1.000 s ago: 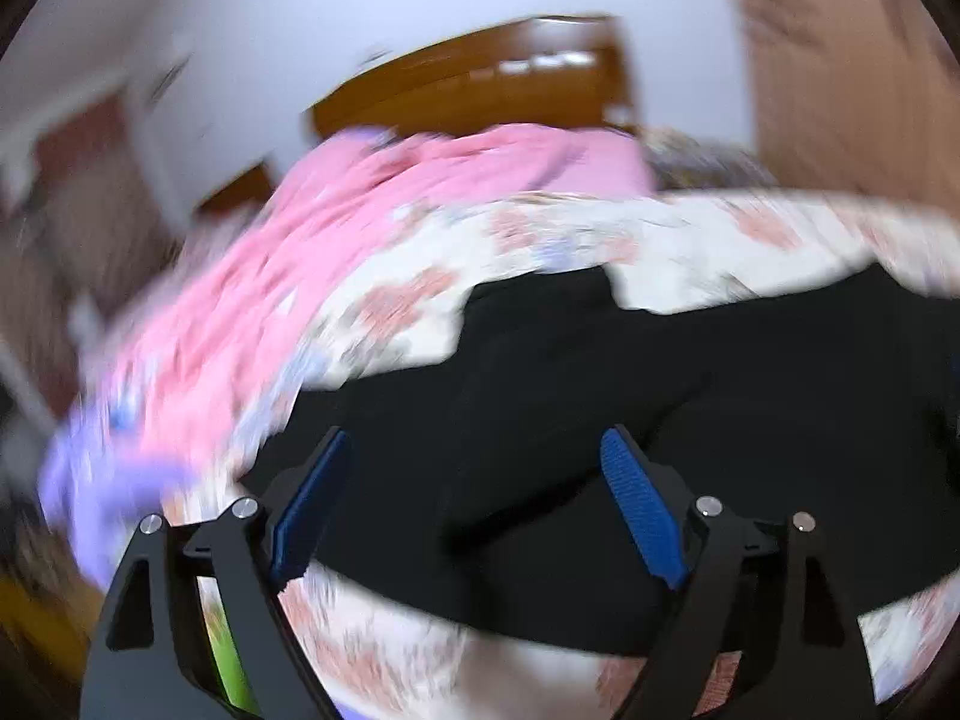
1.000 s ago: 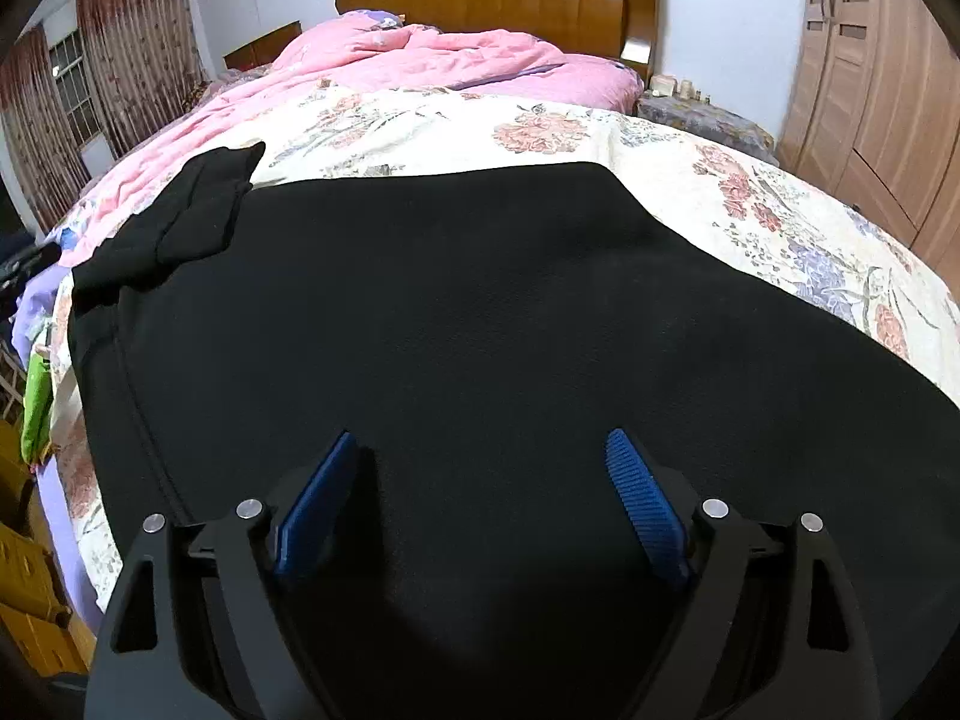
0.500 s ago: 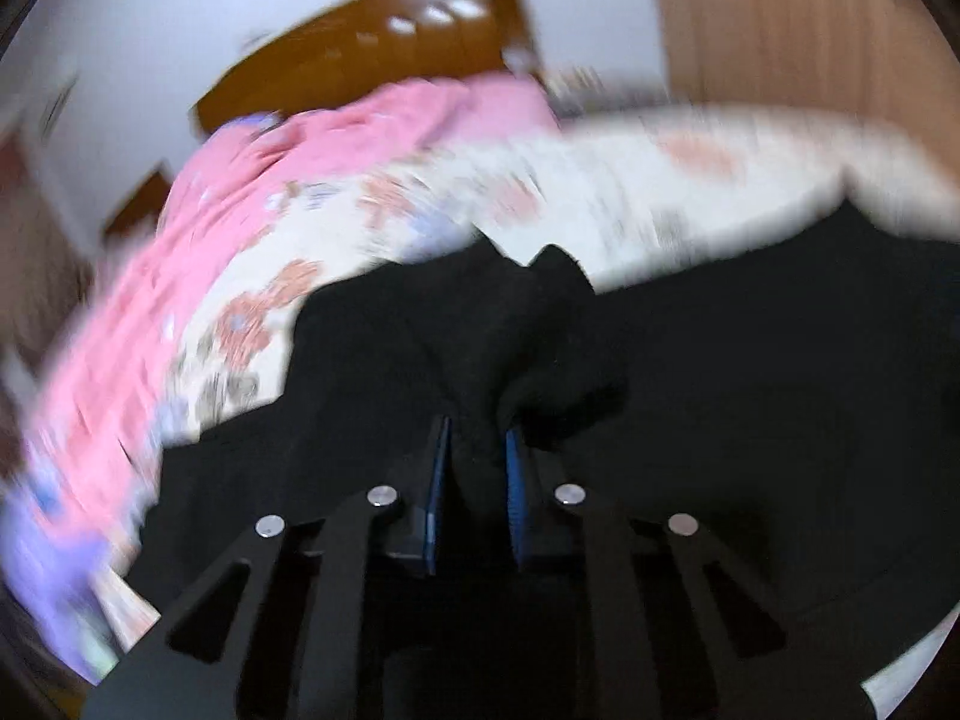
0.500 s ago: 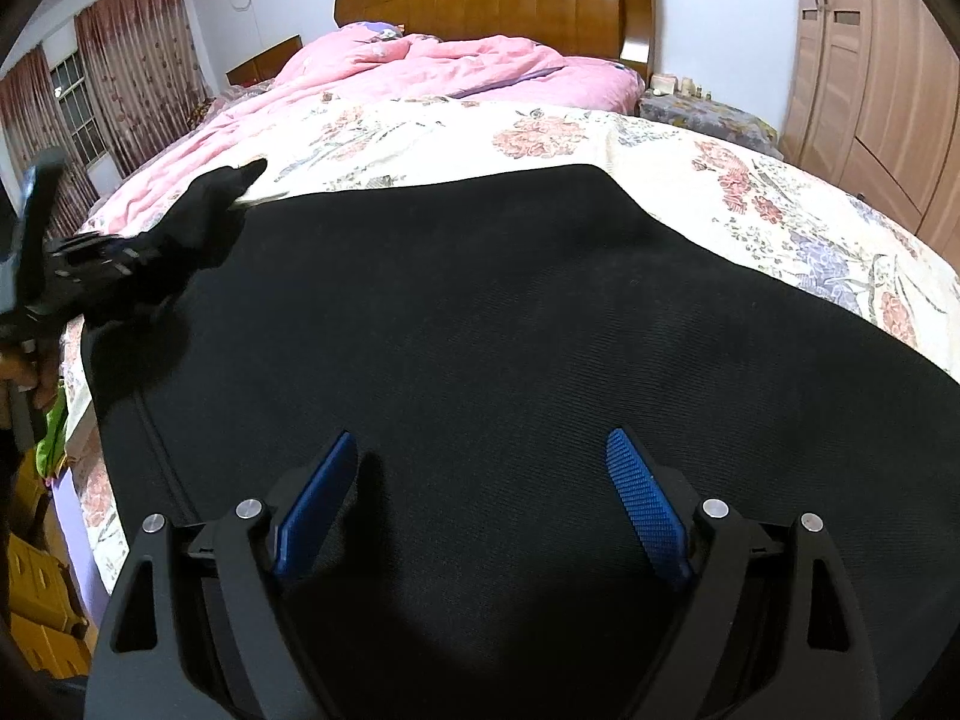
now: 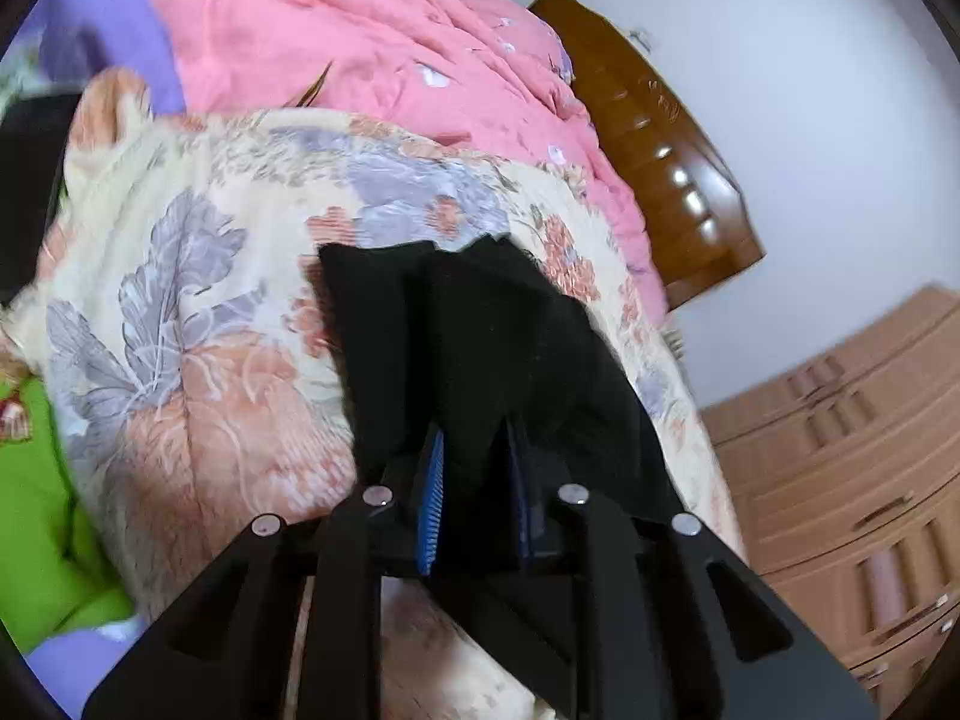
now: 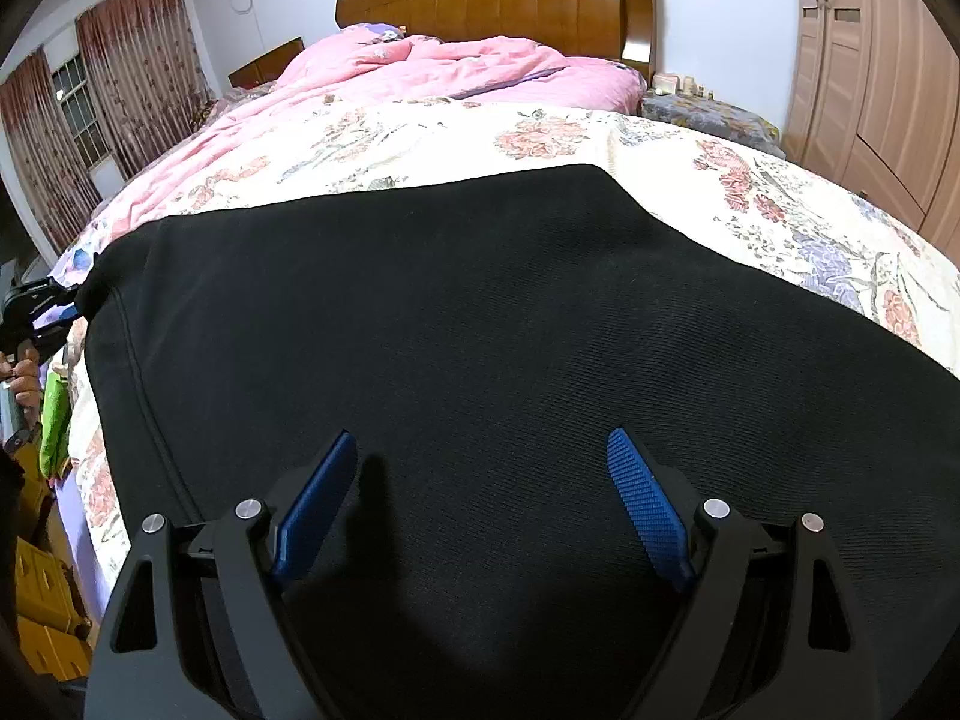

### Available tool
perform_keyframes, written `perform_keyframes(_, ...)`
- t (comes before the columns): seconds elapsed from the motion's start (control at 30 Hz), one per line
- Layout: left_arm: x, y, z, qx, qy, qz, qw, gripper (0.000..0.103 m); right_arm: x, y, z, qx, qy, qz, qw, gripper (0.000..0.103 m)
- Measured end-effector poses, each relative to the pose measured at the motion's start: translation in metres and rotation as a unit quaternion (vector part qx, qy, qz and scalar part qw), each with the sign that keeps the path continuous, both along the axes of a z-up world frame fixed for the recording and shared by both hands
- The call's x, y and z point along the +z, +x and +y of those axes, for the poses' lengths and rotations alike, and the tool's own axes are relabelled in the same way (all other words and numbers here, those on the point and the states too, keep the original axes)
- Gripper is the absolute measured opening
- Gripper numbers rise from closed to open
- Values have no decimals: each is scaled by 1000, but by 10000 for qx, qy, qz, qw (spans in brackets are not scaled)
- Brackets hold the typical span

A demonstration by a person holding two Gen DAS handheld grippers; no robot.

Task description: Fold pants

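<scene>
Black pants (image 6: pixel 480 312) lie spread flat across the floral bedsheet (image 6: pixel 420 138). My right gripper (image 6: pixel 480 450) hovers over the near part of the cloth, open, with nothing between its blue pads. My left gripper (image 5: pixel 474 438) has a bunched corner of the pants (image 5: pixel 498 330) pinched between its pads, and its jaws are opening slightly. In the right wrist view the left gripper (image 6: pixel 42 306) sits at the bed's left edge, holding that corner pulled outward, with a person's hand (image 6: pixel 21 372) below it.
A pink quilt (image 6: pixel 420 66) is heaped by the wooden headboard (image 6: pixel 510 0). A wardrobe (image 6: pixel 870 90) stands on the right. Off the bed's left side are a green cloth (image 6: pixel 54 420), yellow boxes (image 6: pixel 42 600) and a curtained window (image 6: pixel 78 114).
The left gripper shut on the folded-over corner of the pants, rolled, and drew it out to the bed's left edge, so the flap now lies flat. The right gripper stayed still.
</scene>
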State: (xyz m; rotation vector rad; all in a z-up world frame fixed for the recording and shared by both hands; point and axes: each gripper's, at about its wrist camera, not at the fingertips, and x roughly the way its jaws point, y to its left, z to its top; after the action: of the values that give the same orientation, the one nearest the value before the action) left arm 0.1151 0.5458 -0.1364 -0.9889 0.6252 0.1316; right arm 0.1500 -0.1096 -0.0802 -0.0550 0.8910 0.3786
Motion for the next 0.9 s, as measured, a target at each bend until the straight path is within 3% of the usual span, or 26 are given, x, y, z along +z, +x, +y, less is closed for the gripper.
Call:
perform_keyframes(0.03,-3,-1,6,56,-161,-101,9998,34,0,0,0,3,-20,-1,10000,84)
perform_keyframes(0.1,-1,0,10,121,-250,-290,9992,43,0,0,0,5,-51,-2,10000,84)
perform_keyframes(0.17,4,5,8,57,-82,-271,9996,41,-1,1,1,8,-69,3,10000,84)
perform_keyframes(0.2,7,7,8,-2,29,-257,9997,17,-1,1,1,11,-86,8,10000,84)
perform_keyframes(0.23,11,11,7,-99,206,-181,9996,7,-1,1,1,14,-98,8,10000,84)
perform_keyframes(0.33,24,15,4,40,881,4,9961,6,0,0,3,-8,-191,11,9998,83)
perform_keyframes(0.43,26,16,6,163,897,-23,9958,8,13,-7,17,78,-281,-127,9995,83)
perform_keyframes(0.47,23,19,5,123,900,53,9959,11,23,-12,30,323,-155,-217,9991,83)
perform_keyframes(0.5,20,20,2,54,913,129,9957,32,29,-16,42,541,-93,-274,9981,83)
perform_keyframes(0.53,16,20,-2,-2,908,162,9957,66,34,-20,57,805,-53,-311,9963,83)
perform_keyframes(0.57,15,18,-5,28,900,102,9959,76,38,-24,74,1136,-31,-316,9930,83)
perform_keyframes(0.63,19,12,-14,-9,961,-15,9954,73,42,-32,120,1944,-113,-391,9801,81)
perform_keyframes(0.7,24,12,-23,-103,1104,-55,9938,60,39,-37,164,2606,-238,-398,9643,72)
perform_keyframes(0.73,27,12,-27,-51,1234,-19,9923,48,37,-38,180,2838,-263,-396,9577,67)
perform_keyframes(0.8,29,14,-27,-70,1288,92,9916,31,31,-36,212,3186,-331,-377,9466,67)
perform_keyframes(0.9,25,13,-17,-77,1075,106,9941,25,24,-32,246,3551,-307,-208,9341,62)
